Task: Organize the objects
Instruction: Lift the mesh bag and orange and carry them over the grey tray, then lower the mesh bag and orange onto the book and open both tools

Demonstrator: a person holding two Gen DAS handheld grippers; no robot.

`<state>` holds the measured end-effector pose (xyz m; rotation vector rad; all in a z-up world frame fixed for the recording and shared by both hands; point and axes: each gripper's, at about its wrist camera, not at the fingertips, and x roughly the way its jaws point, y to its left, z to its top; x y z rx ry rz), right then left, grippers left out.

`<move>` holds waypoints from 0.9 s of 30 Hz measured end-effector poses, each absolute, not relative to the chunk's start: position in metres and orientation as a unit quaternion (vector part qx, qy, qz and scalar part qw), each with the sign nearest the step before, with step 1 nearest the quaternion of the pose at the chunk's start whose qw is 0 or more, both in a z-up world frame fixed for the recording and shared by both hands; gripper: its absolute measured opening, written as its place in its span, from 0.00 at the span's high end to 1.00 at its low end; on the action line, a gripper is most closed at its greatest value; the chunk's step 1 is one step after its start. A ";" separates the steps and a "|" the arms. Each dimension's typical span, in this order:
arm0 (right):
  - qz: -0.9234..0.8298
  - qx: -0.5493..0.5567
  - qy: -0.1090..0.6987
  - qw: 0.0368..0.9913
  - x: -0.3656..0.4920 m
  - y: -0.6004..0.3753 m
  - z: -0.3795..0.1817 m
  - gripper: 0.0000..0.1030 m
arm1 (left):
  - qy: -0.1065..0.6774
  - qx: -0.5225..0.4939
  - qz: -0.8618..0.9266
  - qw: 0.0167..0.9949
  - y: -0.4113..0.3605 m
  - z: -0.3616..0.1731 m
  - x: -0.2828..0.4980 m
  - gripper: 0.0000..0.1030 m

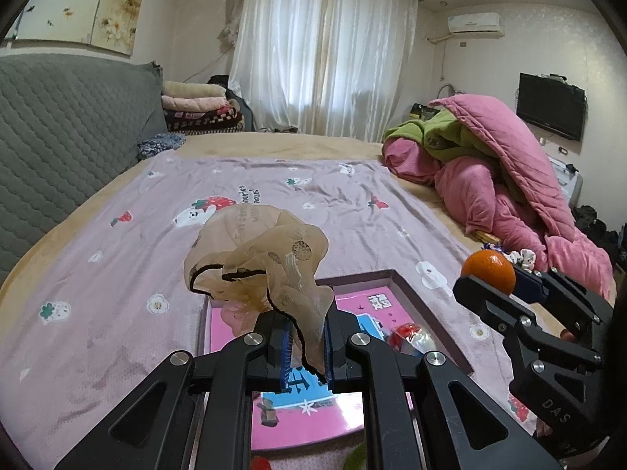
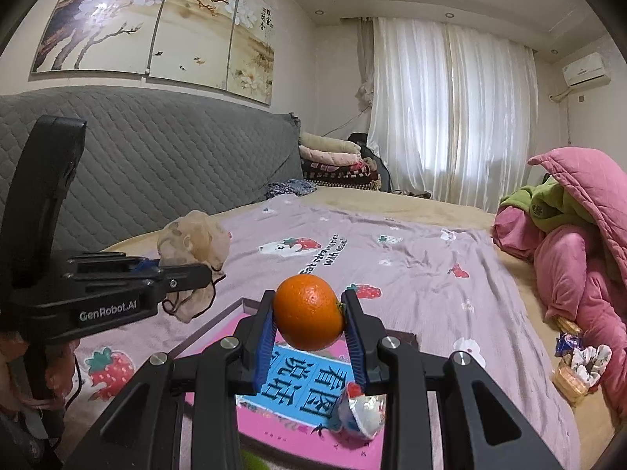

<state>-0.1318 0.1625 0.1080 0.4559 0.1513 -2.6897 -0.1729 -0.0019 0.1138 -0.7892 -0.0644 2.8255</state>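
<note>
A: Biggest first. We've got the bed [image 1: 274, 180] with the lilac strawberry sheet filling both views, pink quilt heap [image 1: 509, 180] at 2 o'clock in the left wrist view.

B: Then the shallow box [image 1: 427, 305], rim around a pink printed bottom, lying on the sheet under both claws. A small foil-wrapped snack [image 2: 362, 415] sits in it at 5 o'clock in the right wrist view.

A: Left claw [image 1: 307, 348]?

B: Together, clamped on the sheer beige hair net [image 1: 258, 258] with the black elastic edge. Held up over the box's far left corner; most of it bunches above the pads, one tail hangs between them.

A: Handling?

B: We judge it near weightless, limp, snaggy. Pinching a bunched fold or the elastic works best; a thin layer could slide out.

A: Right claw [image 2: 309, 325]?

B: Clamped on the orange [image 2: 307, 311], one blue pad on each flank, held in the air above the box. We can't see any sag.

A: Handling?

B: Firm, round, some weight, smooth rind, so it could roll out if gripped off-centre. We'd say grip across the widest part, as now, and set it down low; it'd likely roll on the box floor.

A: Smallest?

B: Wrapped sweets and a scrunchie [image 2: 584, 356] at 4 o'clock by the quilt.
</note>
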 end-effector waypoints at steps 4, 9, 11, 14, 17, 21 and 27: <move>-0.964 0.160 0.053 0.204 -0.141 0.159 0.110 0.68 | -0.028 -0.272 0.957 0.098 -0.005 0.110 -0.183 0.88; -0.964 0.158 0.053 0.206 -0.153 0.157 0.109 0.68 | -0.033 -0.281 0.955 0.093 -0.007 0.102 -0.194 0.88; -0.965 0.157 0.049 0.206 -0.156 0.158 0.106 0.68 | -0.031 -0.284 0.954 0.092 -0.007 0.099 -0.199 0.88; -0.964 0.165 0.049 0.205 -0.162 0.160 0.099 0.68 | -0.030 -0.292 0.952 0.086 -0.008 0.090 -0.207 0.88; -0.962 0.175 0.048 0.202 -0.167 0.161 0.093 0.68 | -0.030 -0.302 0.949 0.082 -0.008 0.080 -0.212 0.88; -0.961 0.186 0.043 0.200 -0.170 0.164 0.086 0.68 | -0.025 -0.314 0.946 0.081 -0.005 0.069 -0.216 0.87; -0.957 0.203 0.046 0.203 -0.173 0.162 0.075 0.68 | -0.021 -0.335 0.938 0.085 0.000 0.055 -0.220 0.87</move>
